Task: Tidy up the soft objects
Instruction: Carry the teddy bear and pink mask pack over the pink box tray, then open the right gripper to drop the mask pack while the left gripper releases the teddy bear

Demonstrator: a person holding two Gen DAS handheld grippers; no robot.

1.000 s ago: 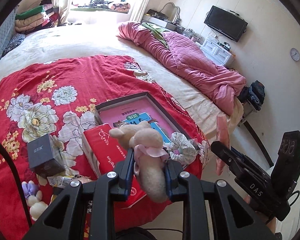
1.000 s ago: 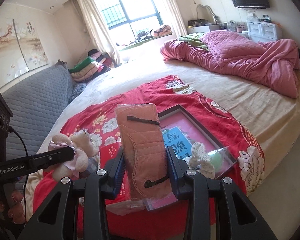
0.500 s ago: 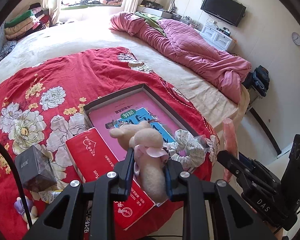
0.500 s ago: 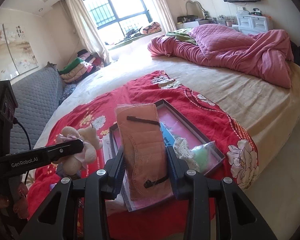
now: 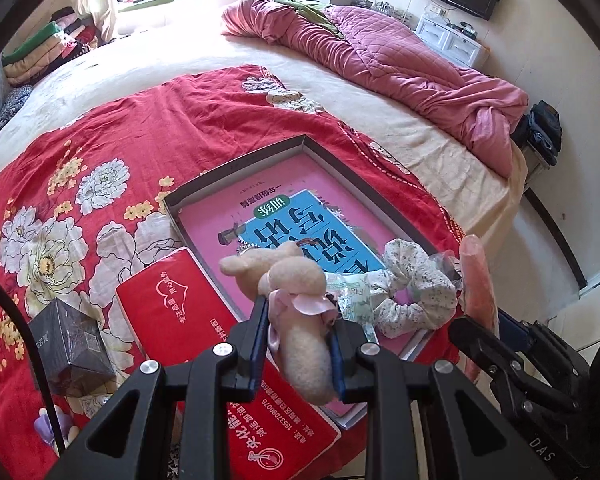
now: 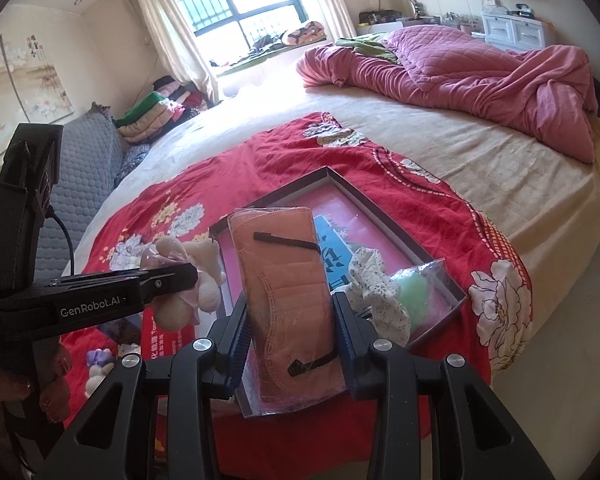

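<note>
Grey tray (image 5: 236,168): book (image 5: 300,220), scrunchie (image 5: 416,292)

We see a round bed (image 5: 188,52) under a cream sheet, a red floral cloth (image 5: 112,140) spread across it; on that cloth sit a shallow box (image 5: 236,168), a red packet (image 5: 172,304) and a dark cube (image 5: 70,344), with a pink quilt (image 5: 384,56) bunched behind
</note>
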